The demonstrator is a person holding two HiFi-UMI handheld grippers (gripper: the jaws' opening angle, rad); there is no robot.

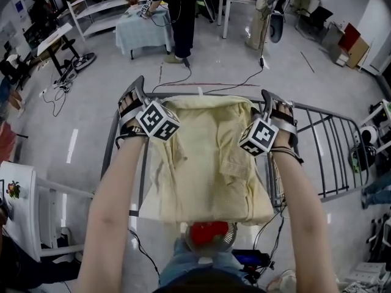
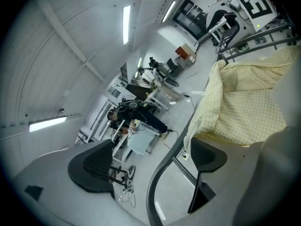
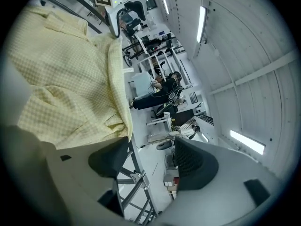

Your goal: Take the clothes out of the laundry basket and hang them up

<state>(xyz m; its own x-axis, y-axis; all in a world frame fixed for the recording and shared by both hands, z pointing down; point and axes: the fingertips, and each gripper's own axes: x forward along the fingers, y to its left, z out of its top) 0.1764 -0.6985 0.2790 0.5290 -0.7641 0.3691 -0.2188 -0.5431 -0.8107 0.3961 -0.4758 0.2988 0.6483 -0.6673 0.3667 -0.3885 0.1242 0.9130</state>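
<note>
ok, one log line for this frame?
item: pale yellow checked garment draped over grey metal drying rack | left gripper: open, nothing between jaws | right gripper: open, nothing between jaws

Pale yellow checked shirt [image 1: 208,163] lies draped flat over the grey rack [image 1: 183,94].

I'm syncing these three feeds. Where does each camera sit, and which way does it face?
Head view: on the person's head, facing steeply down at the yellow shirt draped over the drying rack; both forearms, left gripper and right gripper show.
Left gripper view: on the left gripper, facing along its open jaws across the room; shirt at right.
Right gripper view: on the right gripper, along its open jaws; shirt at left.
Shared: both gripper views catch the shirt and the other gripper's marker cube.
</note>
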